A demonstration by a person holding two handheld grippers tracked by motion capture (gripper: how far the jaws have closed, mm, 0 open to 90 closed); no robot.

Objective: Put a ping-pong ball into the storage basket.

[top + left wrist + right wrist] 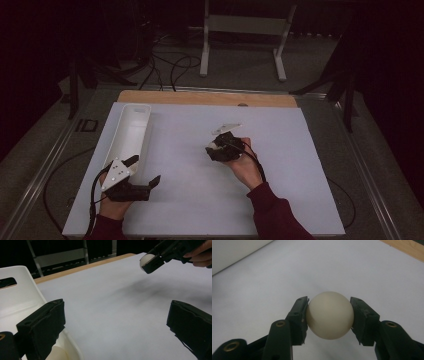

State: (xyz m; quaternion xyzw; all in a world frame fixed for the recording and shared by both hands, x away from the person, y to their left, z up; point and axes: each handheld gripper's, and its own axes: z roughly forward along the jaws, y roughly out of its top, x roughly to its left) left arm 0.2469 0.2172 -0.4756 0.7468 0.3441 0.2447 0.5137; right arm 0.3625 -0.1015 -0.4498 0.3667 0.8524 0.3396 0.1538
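A cream-white ball [330, 315] is clamped between the two black jaws of my right gripper [329, 316], a little above the white table sheet. In the high view the right gripper [216, 146] hangs over the middle of the sheet, and the ball [214, 146] shows as a pale spot at its tip. From the left gripper view the ball [147, 260] peeks out at top right. My left gripper [146, 170] rests at the front left with its jaws wide apart and nothing between them, beside the near end of a long white tray [131, 131].
The white sheet [280, 165] covers the table, with a wooden strip [210, 98] along its far edge. The tray's near corner [72, 345] lies just under my left gripper's left jaw. Cables and a white stand [245, 30] are on the floor beyond.
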